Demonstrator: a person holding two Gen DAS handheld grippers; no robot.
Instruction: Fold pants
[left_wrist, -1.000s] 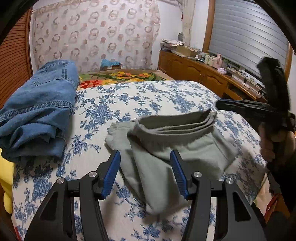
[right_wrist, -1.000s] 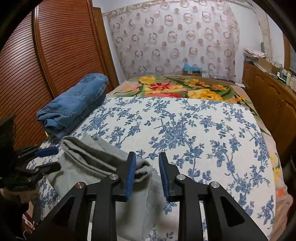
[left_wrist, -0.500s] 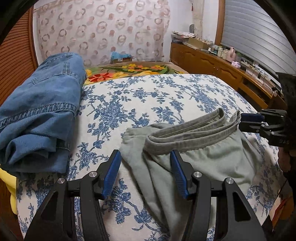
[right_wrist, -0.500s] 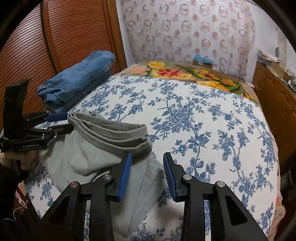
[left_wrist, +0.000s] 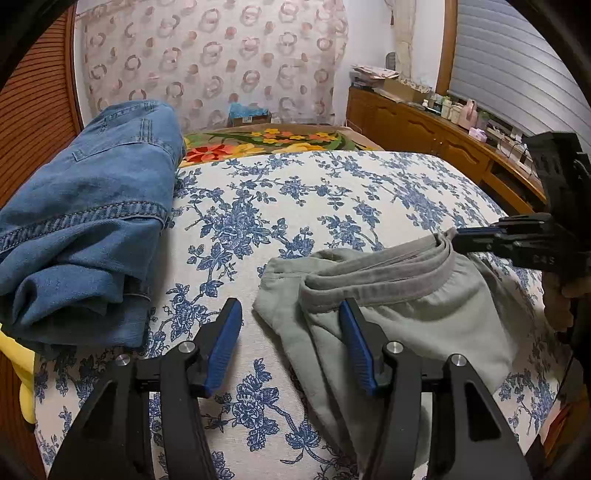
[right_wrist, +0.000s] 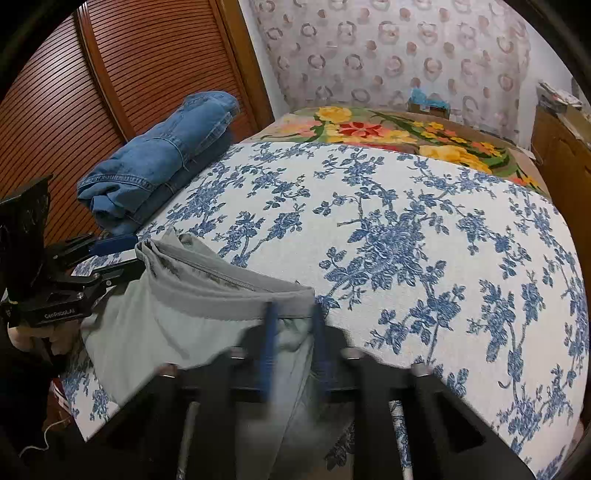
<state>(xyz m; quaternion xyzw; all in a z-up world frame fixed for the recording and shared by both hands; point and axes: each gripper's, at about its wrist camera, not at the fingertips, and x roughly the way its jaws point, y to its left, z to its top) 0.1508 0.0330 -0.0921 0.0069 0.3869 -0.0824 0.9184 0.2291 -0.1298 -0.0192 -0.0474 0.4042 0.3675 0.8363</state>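
Right gripper: jaws just closing, now clenched on the waistband end of the grey pants, cloth between the pads. Blurred in its own view; from the left wrist view, seen pinched shut on the far right end of the waistband, with the holding hand behind it at the frame edge.

Left gripper: released, jaws held apart, grasping nothing. Poised low over the left corner of the pants, right pad above the waistband seam, left pad above bare bedspread. Contact between pads and cloth not determinable.

Grey pants: lying crumpled on the near part of the bedspread, waistband doubled over and running from one gripper to the other, raised slightly at the right gripper's end. Legs trailing toward the near edge of the bed.

Bedspread: white with a blue flower print, covering most of the bed. Beyond it, a floral blanket in red, yellow and green.

Folded blue jeans: stacked on the left side of the bed, well apart from the pants, next to the slatted wooden doors.

Patterned curtain on the far wall; wooden sideboard along the right, loaded with small items.
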